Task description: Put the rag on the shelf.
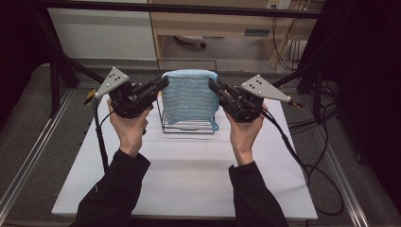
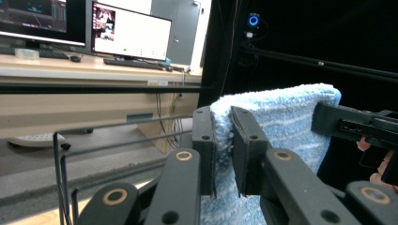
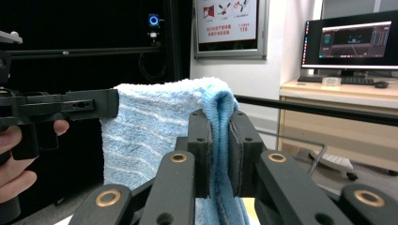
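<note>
From the high view, a folded light-blue terry towel (image 1: 190, 97) hangs at twelve o'clock on the white tabletop (image 1: 189, 175), over a black wire rack (image 1: 187, 126), stretched between the left gripper (image 1: 163, 84) at nine o'clock and the right gripper (image 1: 213, 85) at three o'clock. Whether the towel touches the rack's top rail cannot be told there. The left gripper view shows its fingers (image 2: 204, 145) clamped on the towel's (image 2: 281, 122) corner; the rack's (image 2: 63, 154) wires appear at eight o'clock, cut off below. The right gripper view shows its fingers (image 3: 244, 150) pinching the towel's (image 3: 155, 126) folded edge, with the other gripper (image 3: 110, 103) at nine o'clock. The towel's lower hem is hidden in both gripper views.
</note>
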Motion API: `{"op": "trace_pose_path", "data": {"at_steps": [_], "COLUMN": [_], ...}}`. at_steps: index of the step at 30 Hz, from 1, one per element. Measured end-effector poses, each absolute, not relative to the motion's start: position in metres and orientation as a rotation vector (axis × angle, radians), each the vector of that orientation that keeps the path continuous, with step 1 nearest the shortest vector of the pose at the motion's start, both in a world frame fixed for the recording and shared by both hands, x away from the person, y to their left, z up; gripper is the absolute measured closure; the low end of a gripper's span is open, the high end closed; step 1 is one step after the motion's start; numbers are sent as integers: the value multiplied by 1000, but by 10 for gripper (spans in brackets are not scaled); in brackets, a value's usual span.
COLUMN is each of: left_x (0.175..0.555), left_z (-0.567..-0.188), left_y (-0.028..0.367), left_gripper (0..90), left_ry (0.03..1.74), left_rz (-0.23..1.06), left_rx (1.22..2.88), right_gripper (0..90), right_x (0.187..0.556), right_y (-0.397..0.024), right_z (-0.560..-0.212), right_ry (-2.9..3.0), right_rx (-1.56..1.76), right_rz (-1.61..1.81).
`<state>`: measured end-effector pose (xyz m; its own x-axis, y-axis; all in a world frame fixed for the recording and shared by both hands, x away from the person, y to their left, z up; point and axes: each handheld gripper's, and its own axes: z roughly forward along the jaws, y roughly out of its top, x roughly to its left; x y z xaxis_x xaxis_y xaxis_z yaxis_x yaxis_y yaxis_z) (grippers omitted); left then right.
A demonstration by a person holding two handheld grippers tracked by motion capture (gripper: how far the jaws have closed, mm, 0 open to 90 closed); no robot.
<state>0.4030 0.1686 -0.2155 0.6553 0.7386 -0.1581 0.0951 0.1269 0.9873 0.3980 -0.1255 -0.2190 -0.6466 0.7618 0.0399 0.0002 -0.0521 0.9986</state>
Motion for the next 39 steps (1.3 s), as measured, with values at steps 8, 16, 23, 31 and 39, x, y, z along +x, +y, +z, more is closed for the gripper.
{"op": "trace_pose_path", "data": {"at_steps": [8, 16, 23, 31, 39], "left_x": [407, 412, 420, 430, 440], "left_z": [-198, -182, -175, -166, -156], "left_y": [173, 175, 177, 178, 177], "left_gripper": [803, 803, 804, 803, 803], "left_ry": [752, 744, 746, 754, 758], "left_rz": [553, 583, 586, 595, 597], "left_rx": [1349, 1327, 1309, 1292, 1273], "right_gripper": [815, 815, 816, 816, 817], "right_x": [403, 412, 420, 431, 443], "right_y": [-120, -114, -111, -108, -106], "right_z": [-200, -183, -174, -162, -154], "right_ry": [1642, 1616, 1600, 1590, 1570], "right_rx": [788, 776, 769, 760, 771], "right_rz": [1750, 1759, 1752, 1746, 1757]}}
